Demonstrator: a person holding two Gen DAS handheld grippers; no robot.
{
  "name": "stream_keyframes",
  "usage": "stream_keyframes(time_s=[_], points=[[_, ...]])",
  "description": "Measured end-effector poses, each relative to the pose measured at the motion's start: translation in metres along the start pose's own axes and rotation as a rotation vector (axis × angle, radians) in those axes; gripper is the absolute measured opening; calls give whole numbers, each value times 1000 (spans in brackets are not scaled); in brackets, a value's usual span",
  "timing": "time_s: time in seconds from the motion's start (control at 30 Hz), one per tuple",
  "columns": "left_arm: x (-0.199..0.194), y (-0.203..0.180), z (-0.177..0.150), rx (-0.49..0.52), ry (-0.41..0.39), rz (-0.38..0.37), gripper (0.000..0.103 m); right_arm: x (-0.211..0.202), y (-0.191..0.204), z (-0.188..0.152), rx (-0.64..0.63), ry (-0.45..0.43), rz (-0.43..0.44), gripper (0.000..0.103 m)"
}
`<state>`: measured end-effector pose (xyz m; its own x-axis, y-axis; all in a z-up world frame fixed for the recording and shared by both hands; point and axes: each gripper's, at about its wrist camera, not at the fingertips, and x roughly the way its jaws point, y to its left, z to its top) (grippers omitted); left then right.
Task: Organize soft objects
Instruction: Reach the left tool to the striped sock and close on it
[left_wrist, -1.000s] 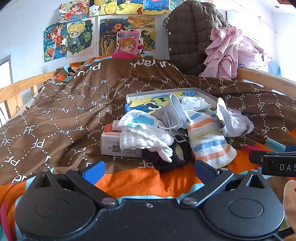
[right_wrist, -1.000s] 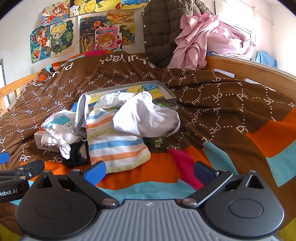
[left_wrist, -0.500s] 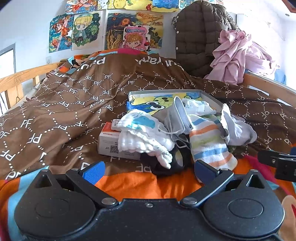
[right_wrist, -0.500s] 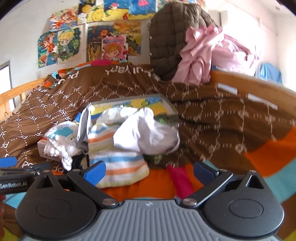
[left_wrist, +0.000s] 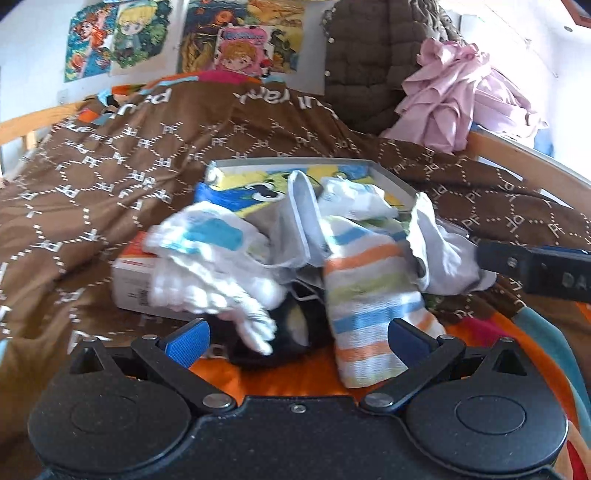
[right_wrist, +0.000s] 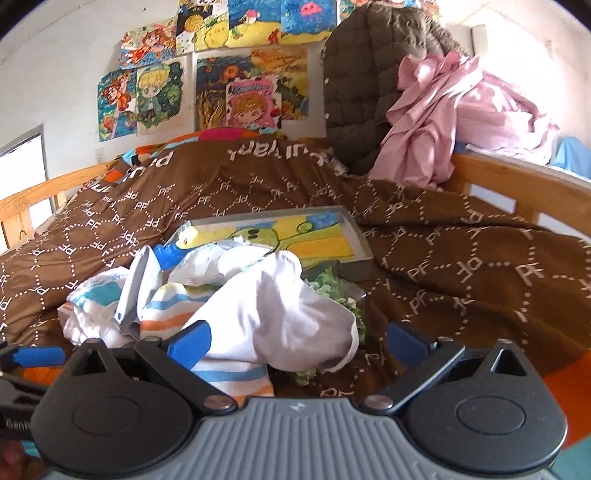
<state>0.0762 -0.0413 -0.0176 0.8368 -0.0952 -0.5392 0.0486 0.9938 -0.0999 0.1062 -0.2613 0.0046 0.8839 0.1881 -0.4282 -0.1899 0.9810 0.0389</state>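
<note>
A heap of small clothes lies on the bed. In the left wrist view I see a striped sock (left_wrist: 369, 291), a white glove (left_wrist: 221, 295), a white and blue cloth (left_wrist: 207, 232), a dark garment (left_wrist: 291, 332) and a white garment (left_wrist: 443, 254). My left gripper (left_wrist: 295, 341) is open just short of the dark garment. In the right wrist view my right gripper (right_wrist: 299, 341) is open, its fingers on either side of the white garment (right_wrist: 291, 314), which lies over the striped sock (right_wrist: 177, 306). The right gripper's arm (left_wrist: 535, 273) shows at the right.
A shallow grey tray (right_wrist: 364, 247) with a cartoon picture sits behind the heap. A white and red box (left_wrist: 133, 280) lies under the glove. A brown patterned duvet (right_wrist: 461, 258) covers the bed, with wooden rails (right_wrist: 517, 188), a brown jacket (right_wrist: 354, 74) and pink clothes (right_wrist: 443, 110) behind.
Both grippers have moved forward toward the heap. The right gripper now has the white garment between its open fingers; both stay open.
</note>
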Motion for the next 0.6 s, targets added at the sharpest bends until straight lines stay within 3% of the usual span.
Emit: stream_keyframes(time_s=[0.37, 0.6], points=[[36, -24, -4, 28, 6, -33, 102, 36, -25, -3, 71, 26, 79, 101], [30, -42, -14, 54, -20, -48, 100, 41, -24, -5, 65, 31, 110, 98]])
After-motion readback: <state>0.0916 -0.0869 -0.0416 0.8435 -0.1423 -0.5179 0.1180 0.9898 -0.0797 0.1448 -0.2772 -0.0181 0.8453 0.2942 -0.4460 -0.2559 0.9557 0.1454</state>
